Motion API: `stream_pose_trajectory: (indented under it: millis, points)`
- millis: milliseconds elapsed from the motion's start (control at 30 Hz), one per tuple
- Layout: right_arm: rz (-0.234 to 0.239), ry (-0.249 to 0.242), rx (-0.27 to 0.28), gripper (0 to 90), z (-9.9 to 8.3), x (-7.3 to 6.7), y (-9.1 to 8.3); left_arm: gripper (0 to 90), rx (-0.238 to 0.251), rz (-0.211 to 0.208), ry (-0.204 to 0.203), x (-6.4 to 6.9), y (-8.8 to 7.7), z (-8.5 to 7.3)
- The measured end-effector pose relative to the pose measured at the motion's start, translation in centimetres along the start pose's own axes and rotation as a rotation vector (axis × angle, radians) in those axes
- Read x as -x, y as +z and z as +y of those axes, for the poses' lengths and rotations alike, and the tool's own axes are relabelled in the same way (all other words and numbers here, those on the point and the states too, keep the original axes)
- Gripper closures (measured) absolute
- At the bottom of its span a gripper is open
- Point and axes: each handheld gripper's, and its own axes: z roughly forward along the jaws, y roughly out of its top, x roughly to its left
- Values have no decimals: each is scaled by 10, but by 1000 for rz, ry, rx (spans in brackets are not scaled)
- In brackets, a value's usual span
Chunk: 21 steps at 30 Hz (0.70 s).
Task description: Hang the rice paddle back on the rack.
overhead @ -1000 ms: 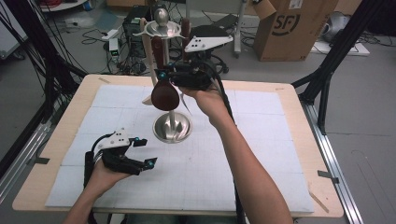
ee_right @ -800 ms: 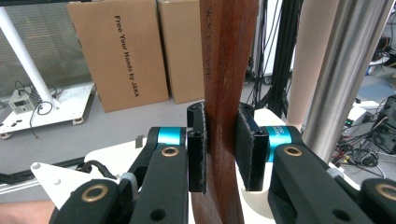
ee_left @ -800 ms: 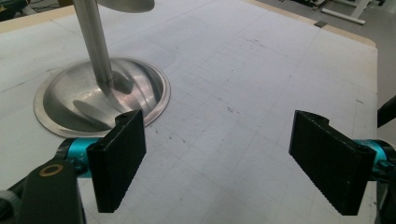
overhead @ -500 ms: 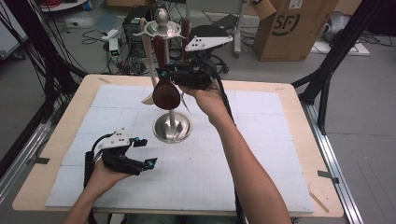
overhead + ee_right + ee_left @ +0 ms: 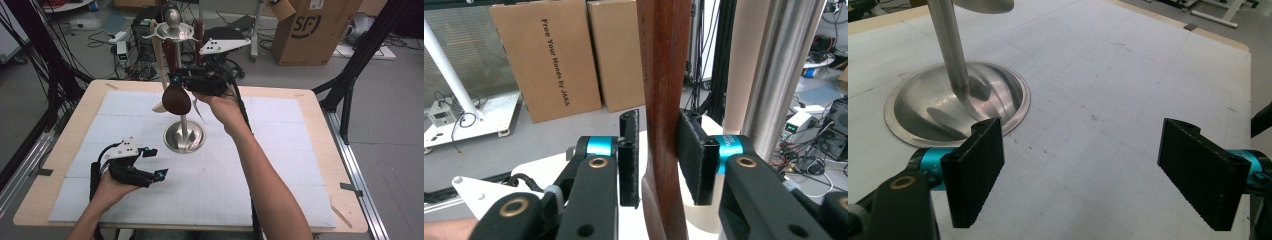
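- High view: the right claw (image 5: 176, 80) is raised beside the steel rack (image 5: 184, 137) that stands mid-surface, level with the handle of the dark wooden spoon (image 5: 175, 98), whose bowl hangs down next to the rack's post.
- Right gripper view: the spoon's handle (image 5: 665, 100) stands upright between the jaws. The right-hand pad touches it, while a thin gap shows at the left-hand pad; the jaws have just been opening, so the claw looks to be letting go rather than pinching.
- I cannot tell from these pictures whether the spoon's top is properly hooked on the rack's upper ring. If it is not, a loosened grip could let it slide down or swing against the pale wooden utensil (image 5: 159, 65) hanging beside it.
- Pulling the claw away sideways while one pad drags on the handle could tug the spoon off its hook or rock the rack on its round base.
- Left claw (image 5: 154, 162) rests low on the white surface (image 5: 280, 165), spread wide and holding nothing; in the left gripper view its pads (image 5: 974, 177) sit just beside the base, which it could nudge.
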Motion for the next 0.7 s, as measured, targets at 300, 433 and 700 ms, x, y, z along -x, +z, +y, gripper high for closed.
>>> stream_pose_trajectory:
  millis: [300,433,700]
  points:
    - [-5,6,7,650,-1,-1,-6,194,1,3,1,0,0,0]
    - [-7,10,11,621,-4,0,-10,193,0,-1,-1,0,0,0]
    - [-18,23,15,541,-8,1,-19,193,-1,4,-2,0,1,0]
